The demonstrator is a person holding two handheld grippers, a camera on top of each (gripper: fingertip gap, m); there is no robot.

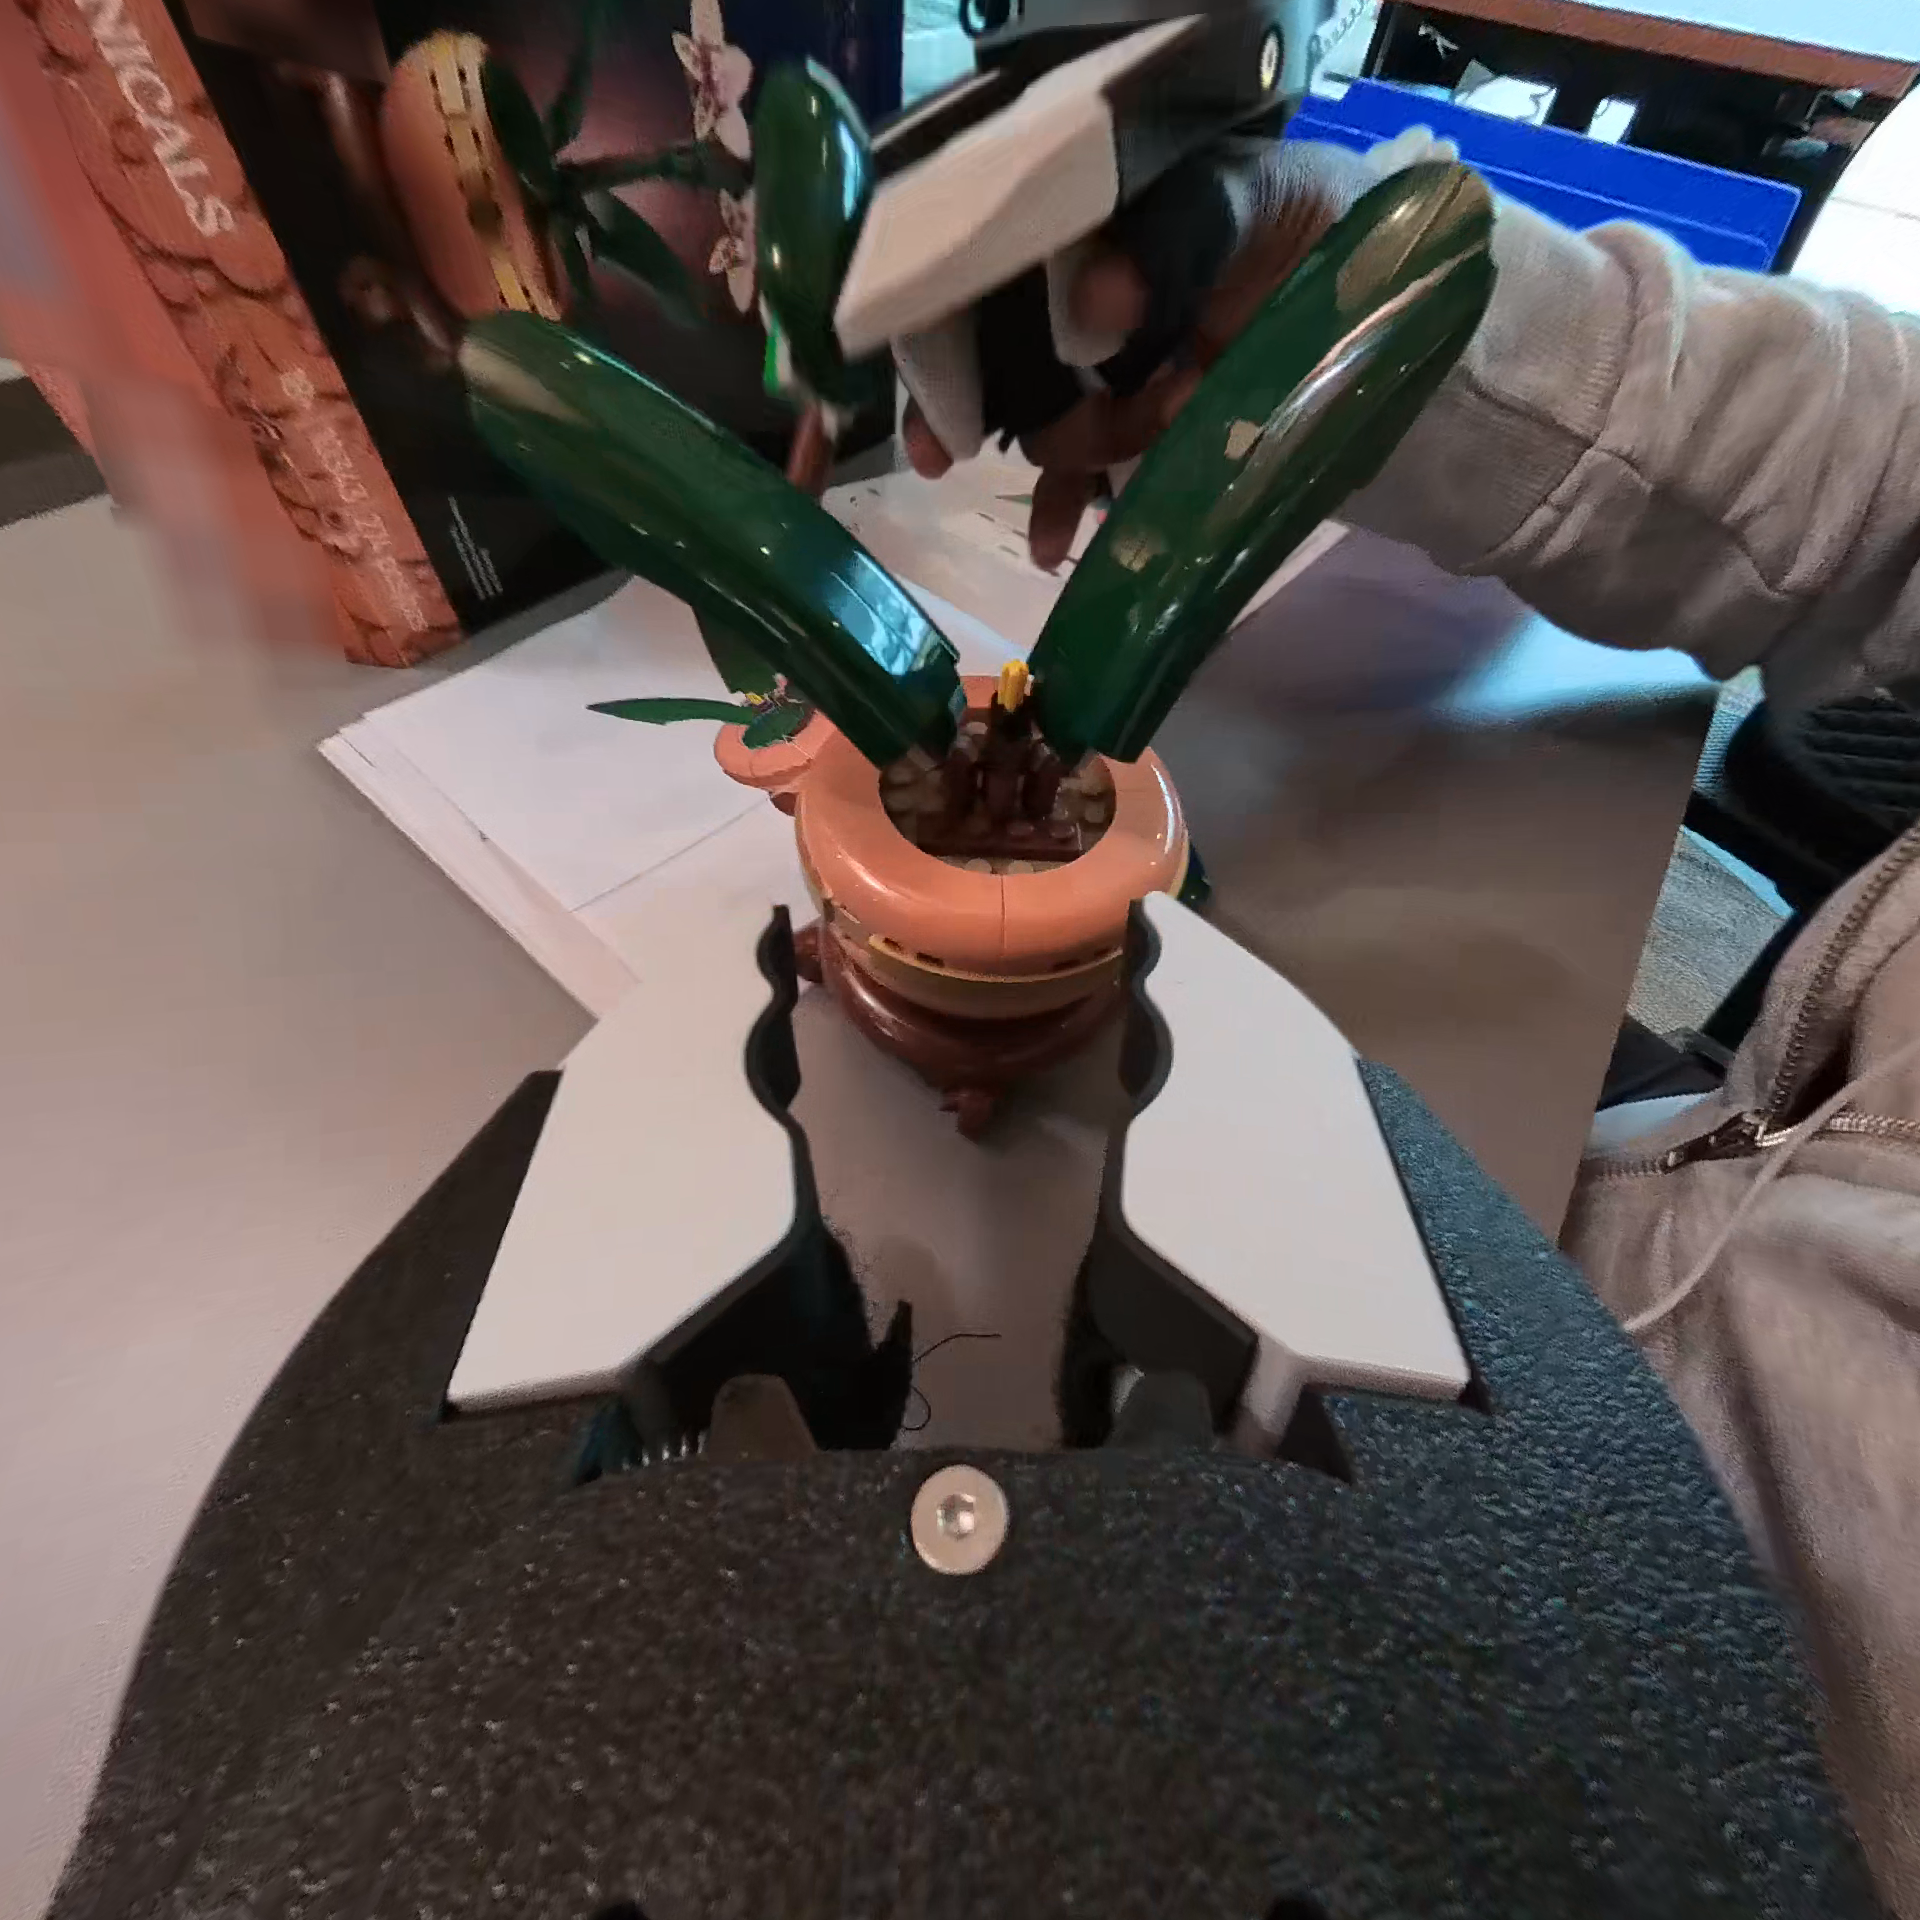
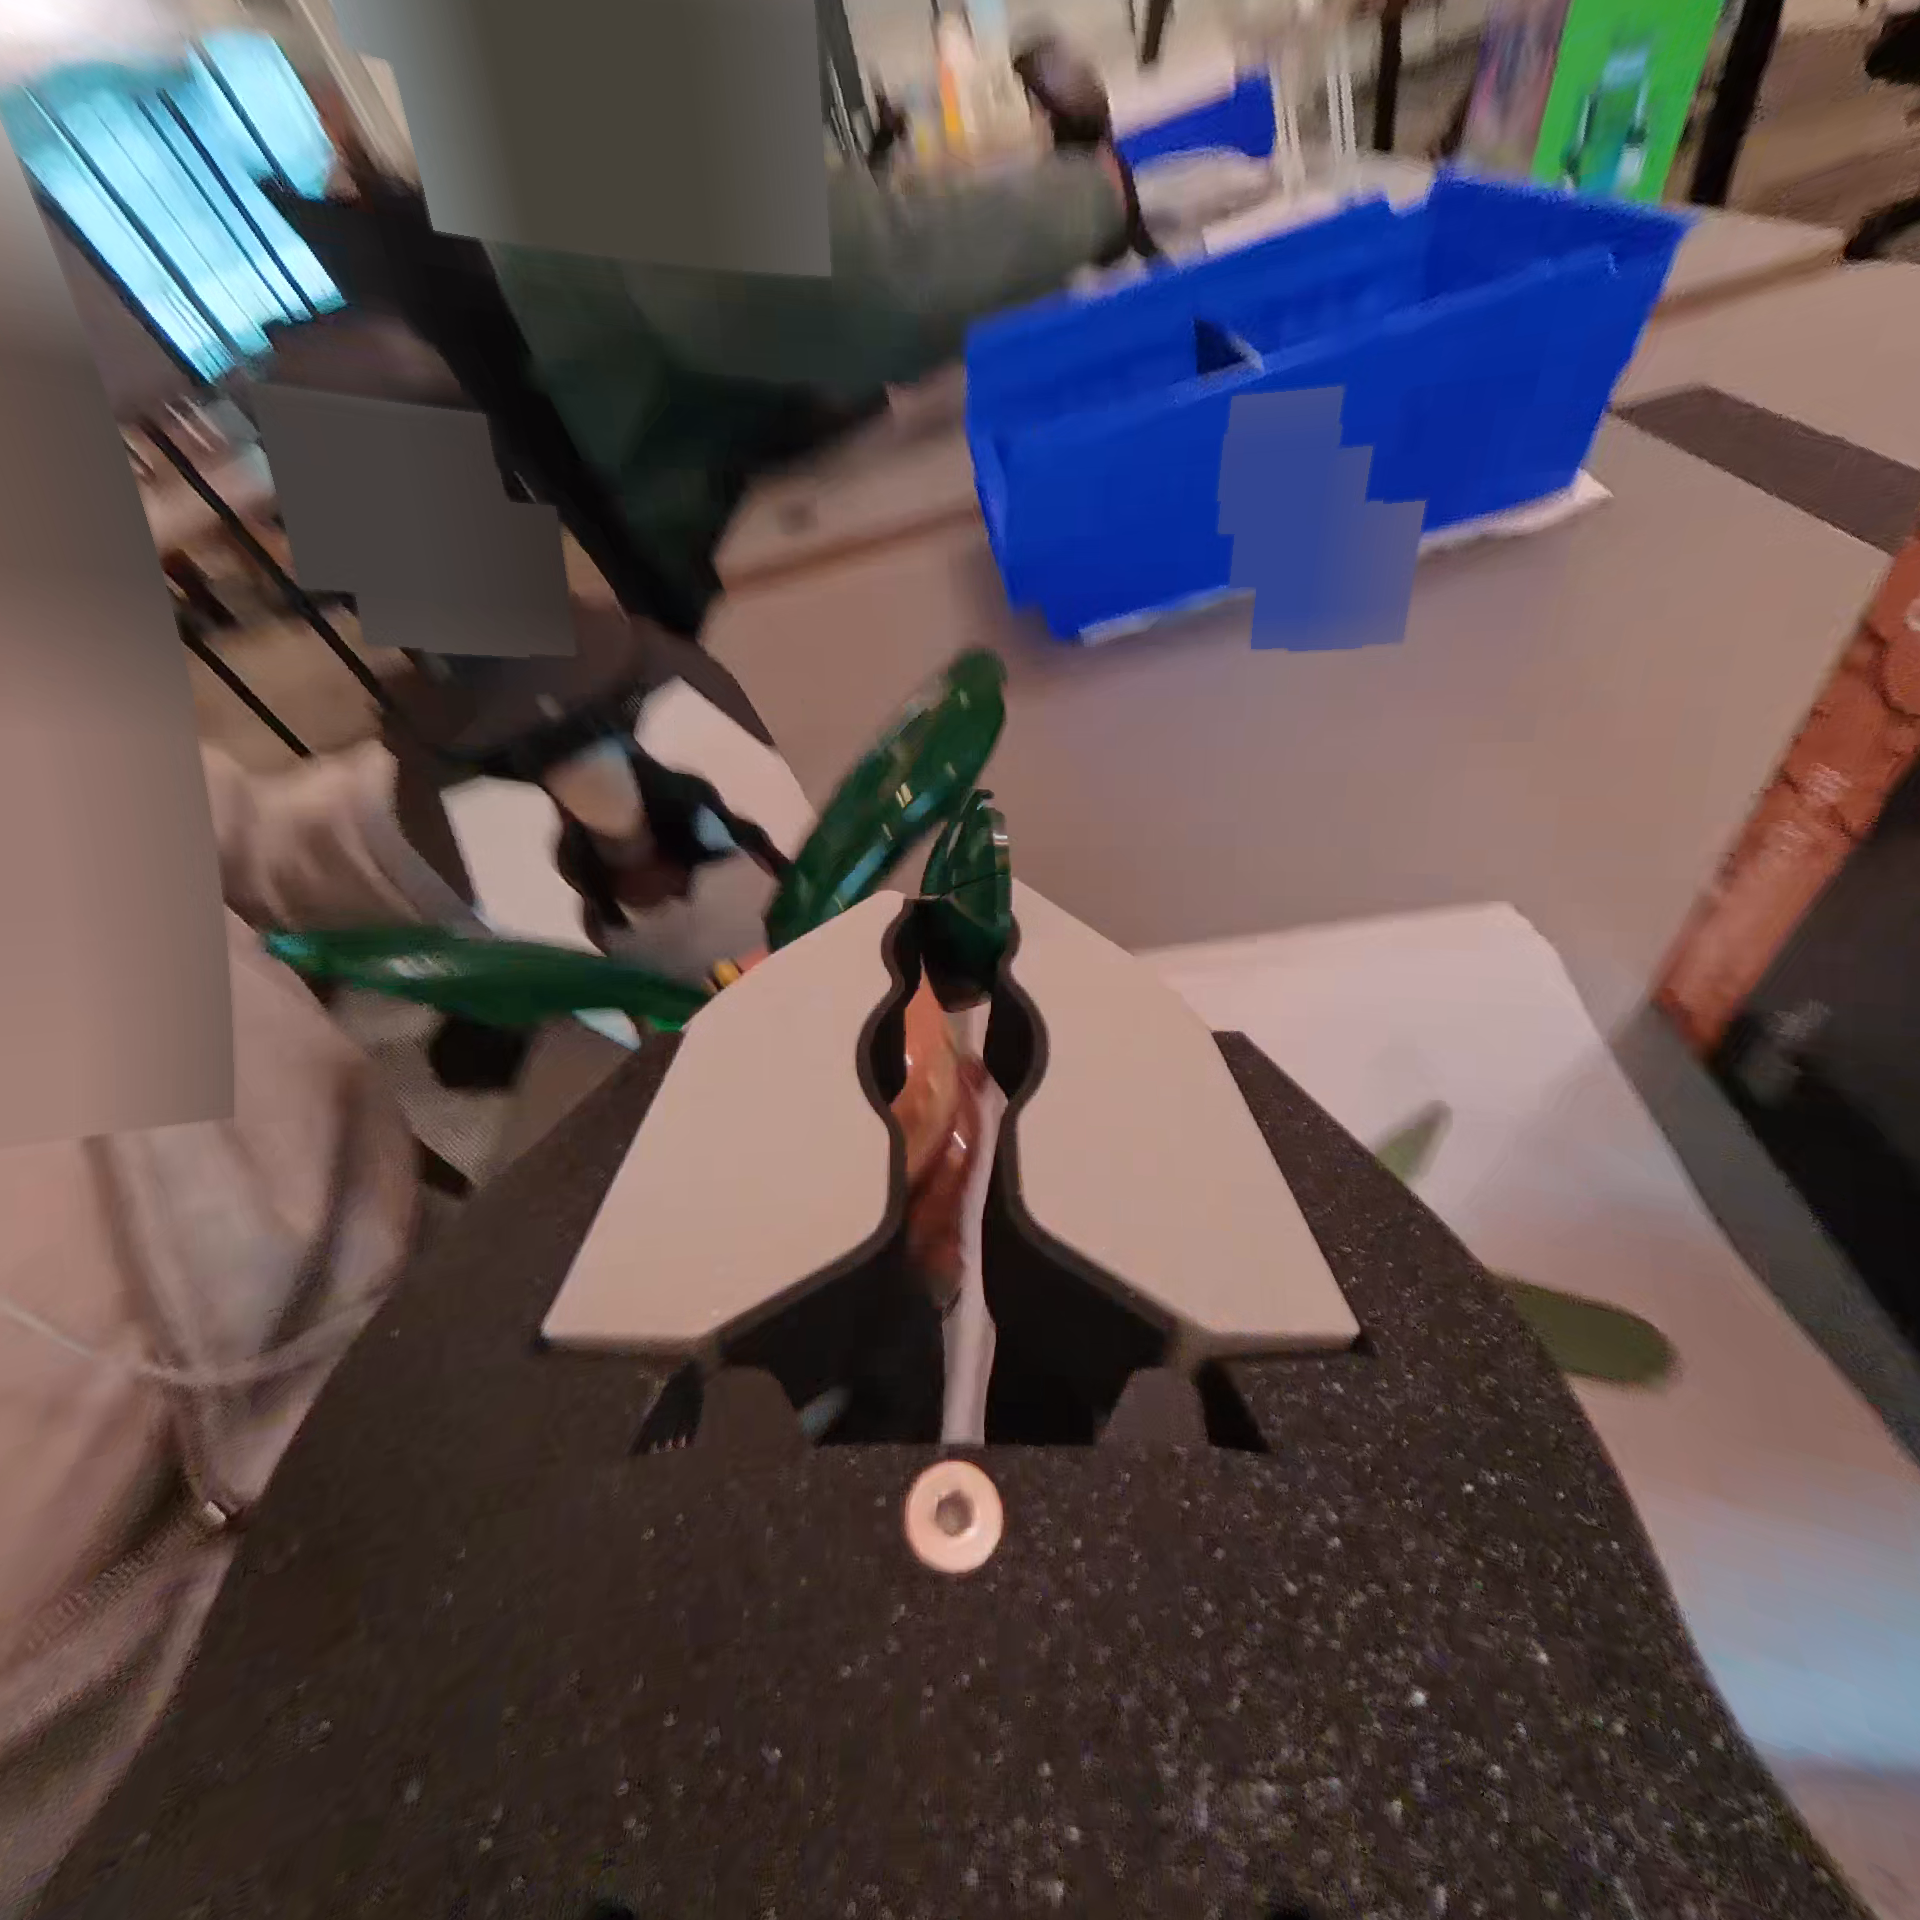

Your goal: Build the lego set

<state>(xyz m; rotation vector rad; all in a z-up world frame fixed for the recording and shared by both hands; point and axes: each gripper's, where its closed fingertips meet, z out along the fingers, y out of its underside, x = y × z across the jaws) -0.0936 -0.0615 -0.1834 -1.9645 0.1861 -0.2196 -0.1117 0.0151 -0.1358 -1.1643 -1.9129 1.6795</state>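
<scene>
the left gripper (image 1: 961,935) sits wide open around the tan-and-brown brick flowerpot (image 1: 987,894) on the grey table (image 1: 208,935) — its fingers flank the pot without clearly pinching it. two long dark green leaves (image 1: 707,530) fan up from the pot, while the right gripper (image 2: 951,935) is clamped on a third dark green leaf piece (image 2: 966,883) — that view is blurred.

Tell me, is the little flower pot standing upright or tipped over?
Upright. The pot sits on its brown base, opening upward, two leaves rising from it.
</scene>
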